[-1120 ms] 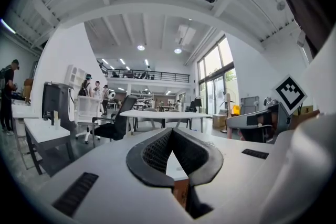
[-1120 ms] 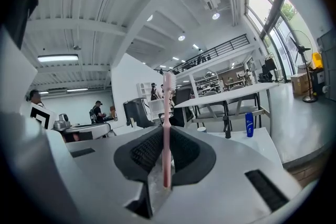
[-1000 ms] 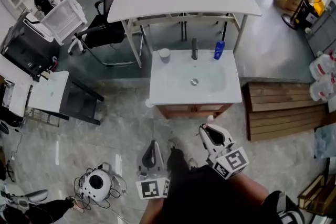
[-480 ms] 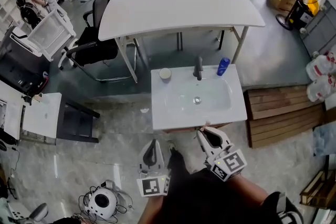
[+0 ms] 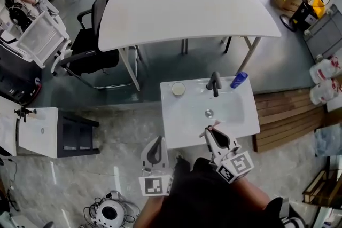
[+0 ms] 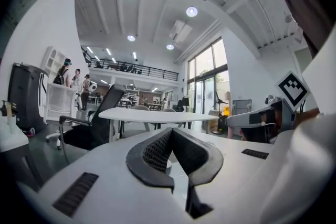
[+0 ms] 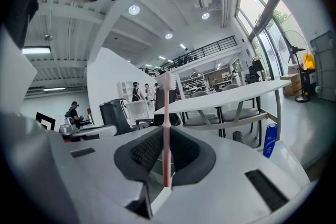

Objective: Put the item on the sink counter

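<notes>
- No brand name or printed word is readable to me. The only markings are black-and-white square markers on the cube of each tool, and the label on the blue bottle point(image 5: 238, 80) is too small to read.
- My right tongs point(image 7: 166, 136) are clamped on a pink toothbrush point(image 7: 167, 105). Both dark pads press the handle from either side.
- In the right gripper view the toothbrush stands upright between the pads. Its lower end sits deep between the jaws, and its head rises well above the tips.
- The toothbrush is thin and pale pink, with a slightly wider section at the top. The bristles are too blurred for me to describe.
- In the head view the right tongs reach over the near edge of the white sink desk point(image 5: 173, 117). The toothbrush tip lies just near of the basin drain, and I cannot tell whether it touches the surface.
- My left tongs point(image 6: 170, 134) are narrow, with the tips together and nothing between them. They are to the left of the sink desk's near left corner.
- At the far edge of the sink desk, a white cup point(image 5: 178, 88) is on the left, a dark faucet point(image 5: 215, 83) in the middle, and the blue bottle on the right.
- Farther away is a large white desk point(image 5: 187, 8), with a black chair point(image 5: 88, 53) to its left.
</notes>
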Available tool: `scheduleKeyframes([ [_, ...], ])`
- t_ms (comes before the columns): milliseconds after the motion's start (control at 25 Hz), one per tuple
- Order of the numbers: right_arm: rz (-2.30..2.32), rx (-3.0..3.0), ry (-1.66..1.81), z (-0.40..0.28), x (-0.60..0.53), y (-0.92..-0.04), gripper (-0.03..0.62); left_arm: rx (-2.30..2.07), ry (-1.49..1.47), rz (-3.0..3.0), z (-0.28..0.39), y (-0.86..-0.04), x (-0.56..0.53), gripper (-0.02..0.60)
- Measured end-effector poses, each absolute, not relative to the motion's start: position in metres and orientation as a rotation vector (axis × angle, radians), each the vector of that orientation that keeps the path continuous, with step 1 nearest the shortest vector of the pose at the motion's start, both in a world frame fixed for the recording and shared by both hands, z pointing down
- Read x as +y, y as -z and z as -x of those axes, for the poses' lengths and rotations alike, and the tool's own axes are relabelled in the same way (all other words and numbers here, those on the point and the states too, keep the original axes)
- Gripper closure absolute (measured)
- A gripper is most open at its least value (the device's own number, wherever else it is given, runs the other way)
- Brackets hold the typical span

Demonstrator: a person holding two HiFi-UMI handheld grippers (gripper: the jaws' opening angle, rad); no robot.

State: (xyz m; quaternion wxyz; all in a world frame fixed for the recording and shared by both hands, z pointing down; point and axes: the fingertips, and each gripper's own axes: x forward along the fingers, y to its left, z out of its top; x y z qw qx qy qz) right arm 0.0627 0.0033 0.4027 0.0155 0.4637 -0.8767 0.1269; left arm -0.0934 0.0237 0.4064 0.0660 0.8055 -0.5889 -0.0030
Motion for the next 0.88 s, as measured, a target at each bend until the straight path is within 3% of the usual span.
scheduleKeyframes([
  [880, -1.393, -2.725, -0.387, -0.021, -0.12, -0.41, 0.556, -1.75, 0.055, -2.388, 0.119, -0.401, -0.063, 0.566],
])
